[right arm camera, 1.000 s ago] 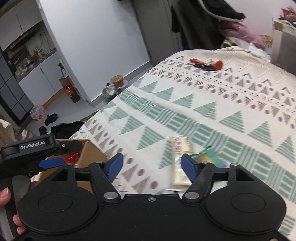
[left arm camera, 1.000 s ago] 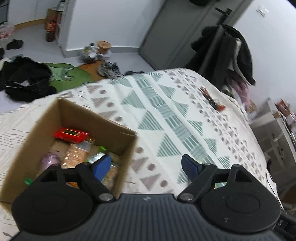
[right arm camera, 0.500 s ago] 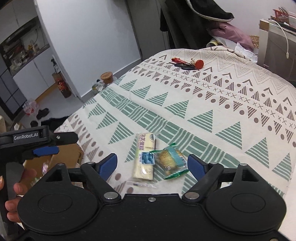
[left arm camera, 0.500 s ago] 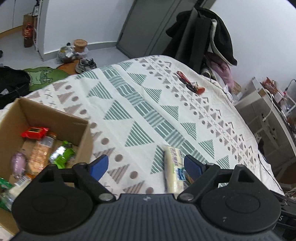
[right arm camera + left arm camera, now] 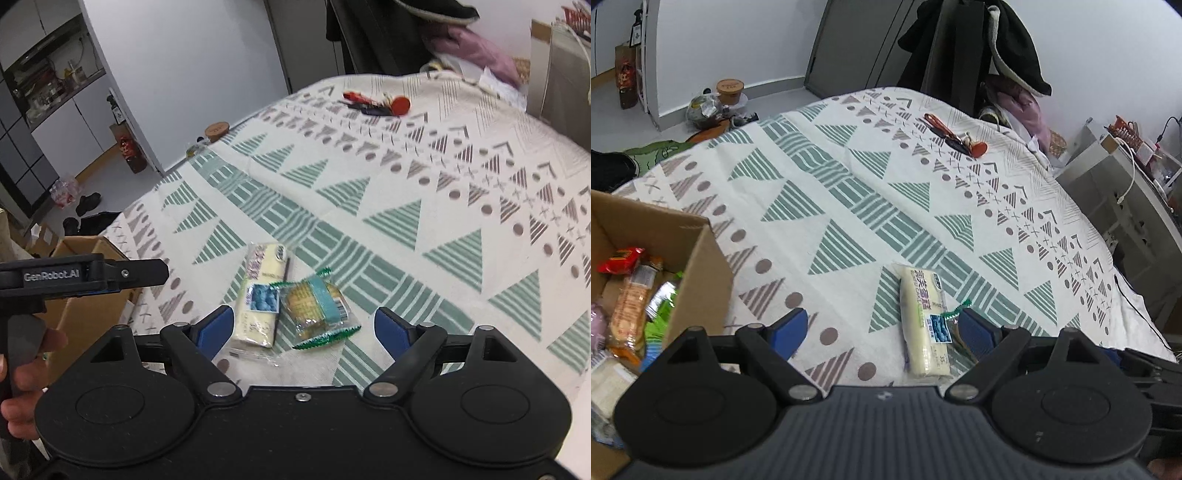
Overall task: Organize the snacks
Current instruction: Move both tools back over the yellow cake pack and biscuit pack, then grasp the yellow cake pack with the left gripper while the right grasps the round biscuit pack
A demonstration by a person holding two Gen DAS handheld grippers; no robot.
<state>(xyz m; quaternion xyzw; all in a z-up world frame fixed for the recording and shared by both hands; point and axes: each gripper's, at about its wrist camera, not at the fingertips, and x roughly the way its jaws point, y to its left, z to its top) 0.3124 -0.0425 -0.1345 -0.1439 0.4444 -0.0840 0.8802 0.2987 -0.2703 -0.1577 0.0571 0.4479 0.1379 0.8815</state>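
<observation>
**A:** Fingers first: how do they stand on each tool?

**B:** Both pairs are spread wide with nothing between the blue pads. The left gripper (image 5: 882,328) hangs over the near edge of the patterned bedspread (image 5: 849,177), pointing forward and down across it. The right gripper (image 5: 304,326) is held the same way, a little to the right of the other.

**A:** And the hand?

**B:** In the right wrist view a hand (image 5: 26,373) at the near left is wrapped around the black handle of the left tool, whose body juts rightward above the cardboard box (image 5: 88,295).

**A:** Where do the snacks lie against those fingers?

**B:** A long pale yellow cake bar (image 5: 925,321) lies lengthwise on the bedspread, inside the left gripper's span but close to its right finger. Just beside it on the right, mostly hidden behind that finger, is a green-edged cookie packet (image 5: 317,310). From the right wrist both sit in the open span: the bar next to the left finger, the packet touching its right side, nearer the middle.

**A:** The box?

**B:** At the near left, open-topped, with several wrapped snacks (image 5: 628,295) already inside, a red one at the far end. It stands well left of the two loose packs.

**A:** Anything else on the bed?

**B:** A bunch of keys with a red fob (image 5: 956,138), far off toward the right.
</observation>
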